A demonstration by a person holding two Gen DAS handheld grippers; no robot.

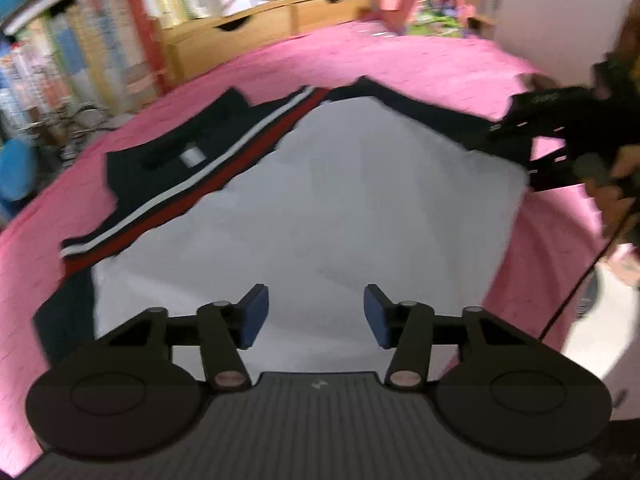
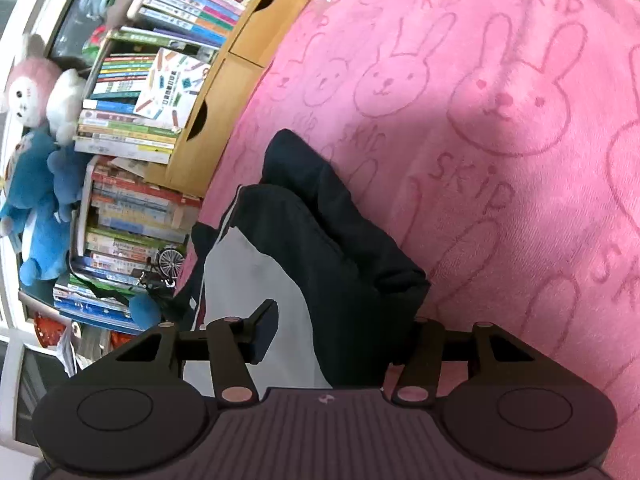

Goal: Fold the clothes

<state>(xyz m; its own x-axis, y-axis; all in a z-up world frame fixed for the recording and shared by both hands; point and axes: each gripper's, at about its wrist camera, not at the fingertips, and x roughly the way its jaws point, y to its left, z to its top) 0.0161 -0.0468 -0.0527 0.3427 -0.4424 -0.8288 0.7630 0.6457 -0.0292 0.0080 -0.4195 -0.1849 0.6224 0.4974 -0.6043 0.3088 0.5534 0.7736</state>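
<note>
Two tongs work over one garment here. In the left wrist view, the left tongs (image 1: 316, 316) sit at the bottom centre of the frame with their blue pads apart at a middling gap and nothing between them, hovering above the pale grey panel of the shirt (image 1: 320, 208). The shirt lies spread on the pink blanket (image 1: 420, 60), filling the middle of the frame; its dark collar end with a red and white stripe (image 1: 208, 184) runs from lower left up toward the top centre, so the long axis seems to slant that way. At the right edge, the right tongs (image 1: 532, 148) reach in over the shirt's dark right sleeve.

In the right wrist view, that dark sleeve (image 2: 340, 240) is bunched and passes between the right tongs (image 2: 340, 340) at the bottom centre. Only the left pad (image 2: 266, 328) shows clearly; the other is hidden behind cloth, so I cannot tell whether they pinch it. The right hand looks nearer to the fabric. Beyond, at the left, stand bookshelves (image 2: 140, 120) and soft toys (image 2: 36, 184).
</note>
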